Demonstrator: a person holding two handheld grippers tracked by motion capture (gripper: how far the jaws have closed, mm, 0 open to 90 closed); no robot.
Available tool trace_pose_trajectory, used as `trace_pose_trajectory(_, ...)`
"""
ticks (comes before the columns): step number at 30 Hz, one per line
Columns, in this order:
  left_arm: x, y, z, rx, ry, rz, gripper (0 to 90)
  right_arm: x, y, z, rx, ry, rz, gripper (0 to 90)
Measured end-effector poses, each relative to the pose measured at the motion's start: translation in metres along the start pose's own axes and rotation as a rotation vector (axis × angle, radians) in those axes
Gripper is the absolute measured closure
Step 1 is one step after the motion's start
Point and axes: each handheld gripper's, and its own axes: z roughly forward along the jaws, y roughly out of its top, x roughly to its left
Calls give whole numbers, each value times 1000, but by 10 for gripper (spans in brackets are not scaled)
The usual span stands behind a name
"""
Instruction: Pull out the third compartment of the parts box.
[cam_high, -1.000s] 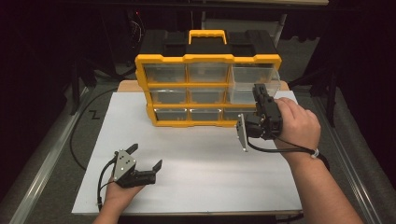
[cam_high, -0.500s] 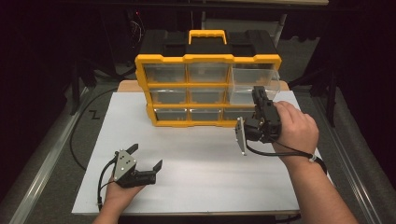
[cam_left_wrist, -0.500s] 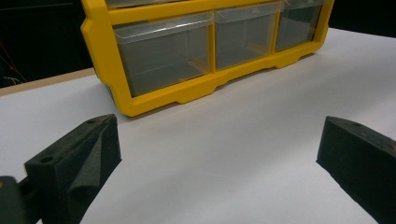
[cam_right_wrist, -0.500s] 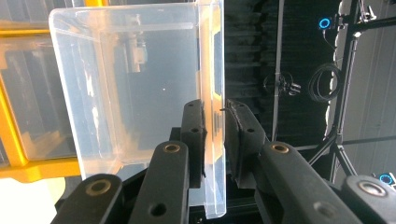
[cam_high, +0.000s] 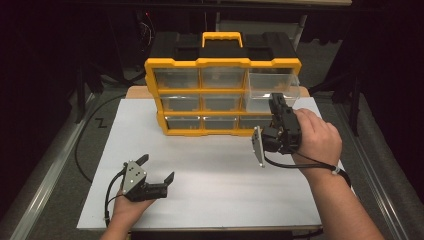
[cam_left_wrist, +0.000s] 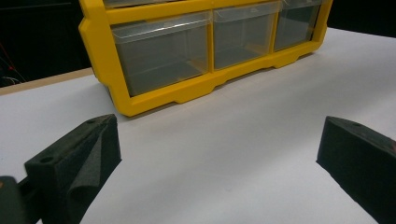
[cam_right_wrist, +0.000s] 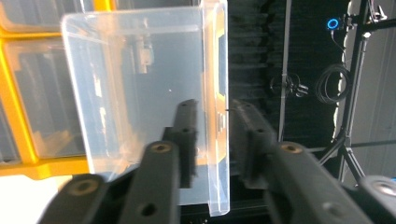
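A yellow organizer (cam_high: 222, 62) with clear drawers stands at the back of the white board (cam_high: 215, 175). Its top right drawer (cam_high: 272, 87) sticks out toward me. My right gripper (cam_high: 276, 103) is shut on that drawer's front wall. In the right gripper view the drawer (cam_right_wrist: 140, 79) looks empty, and the right gripper (cam_right_wrist: 214, 122) has one jaw inside the wall and one outside. My left gripper (cam_high: 157, 167) rests open on the board at the front left. Nothing lies between the jaws of the left gripper (cam_left_wrist: 219, 127), which point at the organizer (cam_left_wrist: 107, 60).
A black cable (cam_high: 80, 145) loops on the grey table left of the board. The organizer's yellow carry handle (cam_high: 221, 37) rises from its black top. Dark stands and hanging cables (cam_right_wrist: 331, 84) stand beyond the table's right side.
The right gripper has drawn the top right drawer out of the organizer toward me. The left gripper has stayed where it was.
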Motion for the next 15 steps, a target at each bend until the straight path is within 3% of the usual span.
trace_pose_trajectory(7,2,0,1,5,4,-13,7,6,0,-13,-32,24,12,598)
trace_pose_trajectory(15,3,0,-1,12,22,-18,9,28,-4,-24,-42,79,22,500)
